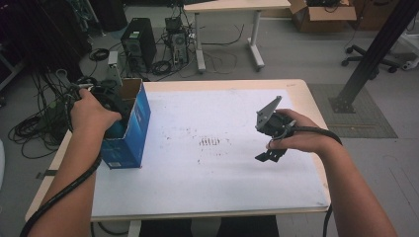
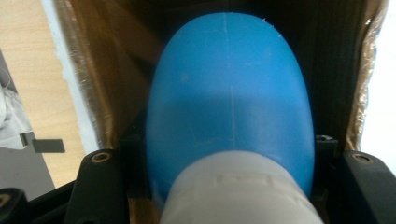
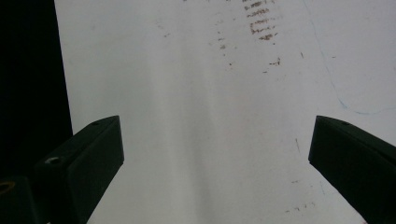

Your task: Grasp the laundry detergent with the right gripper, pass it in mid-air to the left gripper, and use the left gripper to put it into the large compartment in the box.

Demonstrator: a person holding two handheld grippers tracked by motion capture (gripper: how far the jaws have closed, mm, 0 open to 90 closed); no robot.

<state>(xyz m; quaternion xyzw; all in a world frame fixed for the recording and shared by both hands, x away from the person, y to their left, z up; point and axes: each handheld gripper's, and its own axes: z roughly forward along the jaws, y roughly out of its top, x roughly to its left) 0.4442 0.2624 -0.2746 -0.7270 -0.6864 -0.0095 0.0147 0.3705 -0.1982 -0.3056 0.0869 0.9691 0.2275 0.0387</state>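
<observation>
The left gripper (image 1: 111, 101) has its jaws clamped on a blue bottle (image 2: 231, 102) inside the cardboard box (image 1: 129, 131). The bottle seems light, smooth, maybe slippery; grip its body. The right gripper (image 1: 269, 155) stands apart.

place: lab/office | evidence: computer towers (image 1: 139, 43), tangled floor cables (image 1: 37, 129), desks (image 1: 232, 6), cardboard box (image 1: 323, 14)

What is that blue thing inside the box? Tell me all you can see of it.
The blue bottle looks like smooth, matte plastic with a rounded body, a faint seam down its middle and a white cap nearest the camera. It points bottom-first into the brown inside of the open box, which is blue outside and stands at the table's left edge. The left gripper is shut on it, one black jaw at each side.
</observation>
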